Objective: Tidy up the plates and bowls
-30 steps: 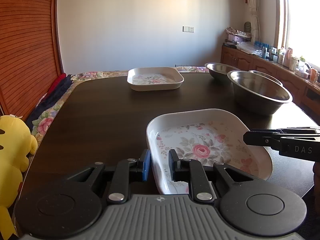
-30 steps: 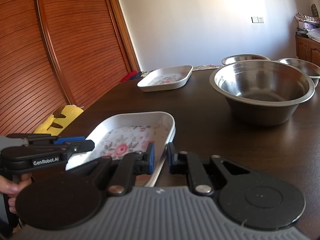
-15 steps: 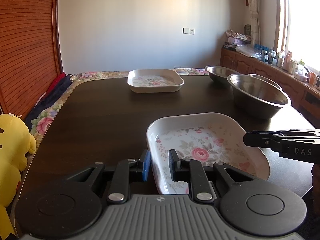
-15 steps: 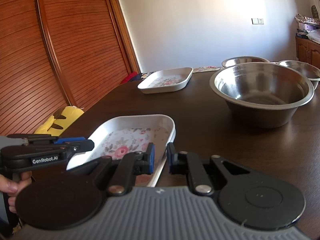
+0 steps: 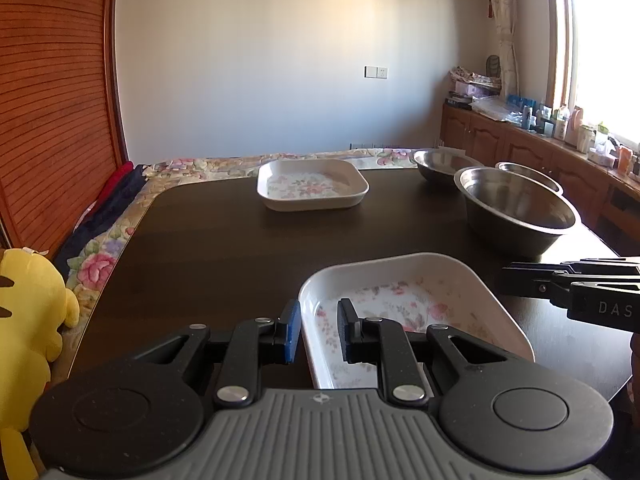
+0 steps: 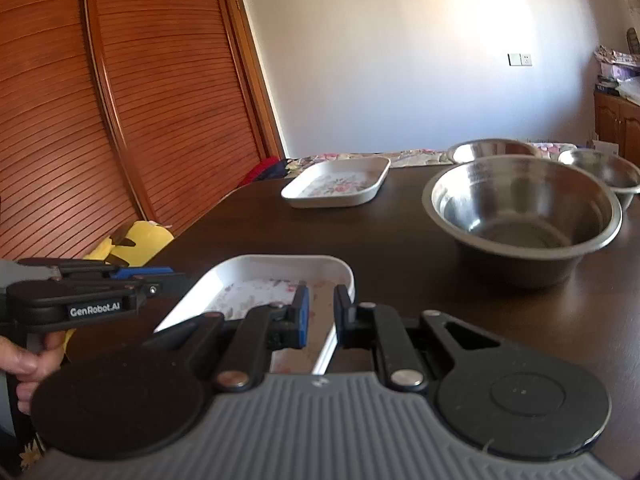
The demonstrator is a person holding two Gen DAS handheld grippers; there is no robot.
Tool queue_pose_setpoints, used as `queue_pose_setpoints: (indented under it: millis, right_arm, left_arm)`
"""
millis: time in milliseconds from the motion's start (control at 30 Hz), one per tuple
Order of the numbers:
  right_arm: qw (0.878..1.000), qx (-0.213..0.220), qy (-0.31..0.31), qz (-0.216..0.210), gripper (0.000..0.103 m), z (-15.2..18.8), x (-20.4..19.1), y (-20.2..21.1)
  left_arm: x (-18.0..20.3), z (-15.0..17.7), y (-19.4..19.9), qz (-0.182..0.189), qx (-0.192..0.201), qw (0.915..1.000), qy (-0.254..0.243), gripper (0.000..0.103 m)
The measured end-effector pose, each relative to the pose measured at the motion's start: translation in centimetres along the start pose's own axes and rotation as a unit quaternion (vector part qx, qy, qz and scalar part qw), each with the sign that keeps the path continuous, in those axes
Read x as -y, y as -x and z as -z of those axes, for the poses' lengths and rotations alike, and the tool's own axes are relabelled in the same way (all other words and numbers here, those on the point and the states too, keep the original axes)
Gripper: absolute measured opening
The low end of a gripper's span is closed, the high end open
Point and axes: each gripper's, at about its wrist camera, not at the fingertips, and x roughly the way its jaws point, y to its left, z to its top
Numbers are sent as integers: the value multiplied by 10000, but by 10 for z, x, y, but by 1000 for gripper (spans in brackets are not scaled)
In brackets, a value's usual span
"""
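A white dish with a flower pattern (image 5: 400,276) lies near the front edge of the dark table (image 5: 220,248). My left gripper (image 5: 318,320) is shut on its left rim, one pad outside and one inside. My right gripper (image 6: 320,308) is shut on the right rim of the same dish (image 6: 272,272) and shows from the side as the right gripper (image 5: 520,276) in the left wrist view. I cannot tell whether the dish still touches the table. A second flowered dish (image 5: 312,186) rests at the far side. A large steel bowl (image 5: 516,208) stands on the right.
Two smaller steel bowls (image 5: 440,160) (image 5: 528,170) sit behind the large one. A yellow plush toy (image 5: 28,300) lies off the table's left edge, by a flowered cover. A cluttered sideboard (image 5: 540,140) runs along the right wall. A person's hand (image 6: 24,360) grips the left tool.
The far dish and the bowls now sit lower in both views. The held dish looks flatter and shorter. Both grippers keep their hold on its rims.
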Motion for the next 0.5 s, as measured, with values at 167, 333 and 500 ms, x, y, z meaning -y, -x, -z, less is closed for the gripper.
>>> queue_pose_setpoints:
  millis: [167,333,500]
  right_arm:
    - [9998,56,210,21,15,-19,0,-1]
    - [9992,94,398,35,15,-42,1,-7]
    - [9982,138,578,7,15,-63,0,-17]
  left_arm:
    - [-3,-11,-6,-61,24,10000,-64,21]
    - [-9,-25,-14,-101,36,9999,-77,21]
    - [-18,-40,-25,-172,52,9998,-125,22]
